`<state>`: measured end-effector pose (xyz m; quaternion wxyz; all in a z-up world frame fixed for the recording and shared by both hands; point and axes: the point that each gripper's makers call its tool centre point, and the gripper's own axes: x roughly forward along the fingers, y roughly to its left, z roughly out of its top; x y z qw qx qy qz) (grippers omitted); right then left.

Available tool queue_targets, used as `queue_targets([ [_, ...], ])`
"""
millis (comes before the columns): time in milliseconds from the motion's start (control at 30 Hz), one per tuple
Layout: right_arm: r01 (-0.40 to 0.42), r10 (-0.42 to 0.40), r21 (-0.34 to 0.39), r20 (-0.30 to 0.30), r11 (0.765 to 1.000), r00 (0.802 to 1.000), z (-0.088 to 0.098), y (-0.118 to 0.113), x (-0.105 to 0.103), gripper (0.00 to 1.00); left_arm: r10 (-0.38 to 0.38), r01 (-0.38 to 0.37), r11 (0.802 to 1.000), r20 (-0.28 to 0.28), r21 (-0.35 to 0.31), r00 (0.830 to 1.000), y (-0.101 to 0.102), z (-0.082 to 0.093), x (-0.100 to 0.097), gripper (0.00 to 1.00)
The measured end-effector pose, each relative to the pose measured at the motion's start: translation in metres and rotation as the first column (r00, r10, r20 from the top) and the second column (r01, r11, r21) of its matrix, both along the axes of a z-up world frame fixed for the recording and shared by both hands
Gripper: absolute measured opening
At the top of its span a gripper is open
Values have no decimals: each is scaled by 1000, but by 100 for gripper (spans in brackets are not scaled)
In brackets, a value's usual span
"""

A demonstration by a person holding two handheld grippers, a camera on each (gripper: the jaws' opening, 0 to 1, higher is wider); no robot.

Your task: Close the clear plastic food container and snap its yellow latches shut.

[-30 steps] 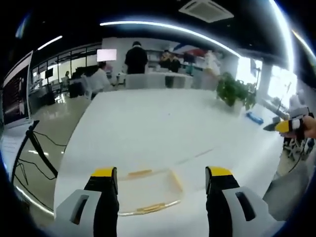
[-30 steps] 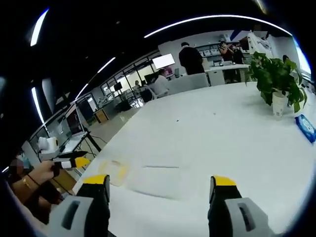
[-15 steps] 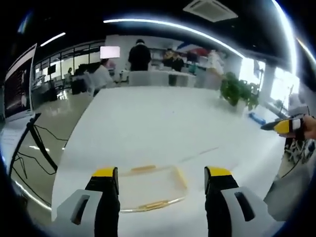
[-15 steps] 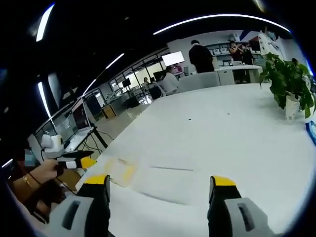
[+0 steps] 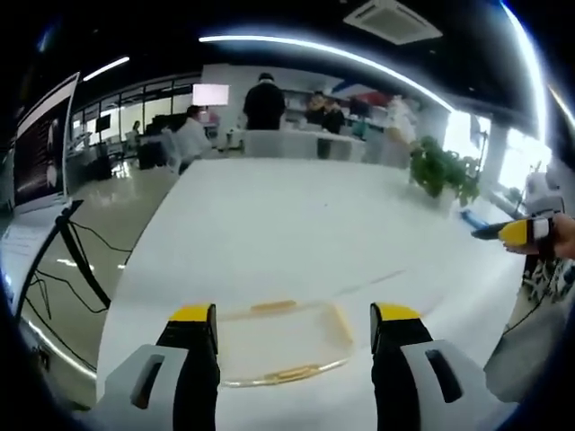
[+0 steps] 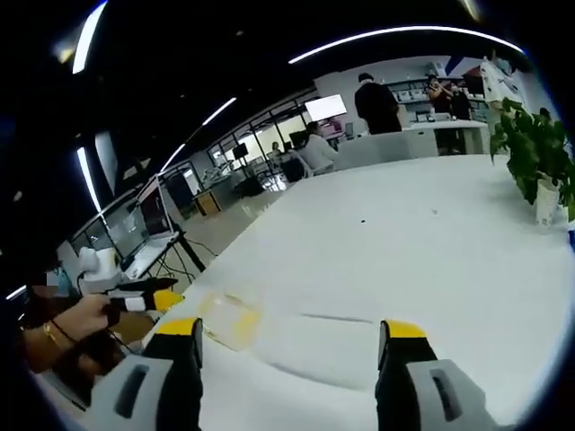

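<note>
Drifting a touch farther along the long white table point(image 5: 296, 224), the left gripper point(image 5: 292, 325) now frames the clear plastic food container point(image 5: 278, 346) lower-centre in the left gripper view, slightly more between its wide-spread, empty jaws than a moment ago. Yellow latches point(image 5: 274, 307) show on the container's far edge, near edge and right side; whether the lid is fully seated I cannot tell. At the far right of that view the right gripper's yellow tip and the holding hand hover well apart from the container.

Across in the right gripper view, the left gripper's tip sits at lower left, the container point(image 6: 229, 319) just beside it, above the left jaw. The right gripper point(image 6: 287, 330) is wide and empty too, its view tilted marginally compared with before. Neither tool touches a latch, so closing seems just about to start.
</note>
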<state>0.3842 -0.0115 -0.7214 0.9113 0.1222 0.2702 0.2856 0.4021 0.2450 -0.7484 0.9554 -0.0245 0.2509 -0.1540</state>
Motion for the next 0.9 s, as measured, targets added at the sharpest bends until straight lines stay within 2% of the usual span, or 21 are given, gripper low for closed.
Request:
queue_targets([
  [200, -12, 12, 16, 22, 1000, 1000, 3, 15, 10, 76, 6, -6, 1000, -6, 4, 1000, 9, -4, 1, 68],
  [900, -97, 96, 36, 37, 995, 995, -5, 86, 20, 65, 30, -29, 999, -30, 37, 999, 36, -20, 2, 65],
])
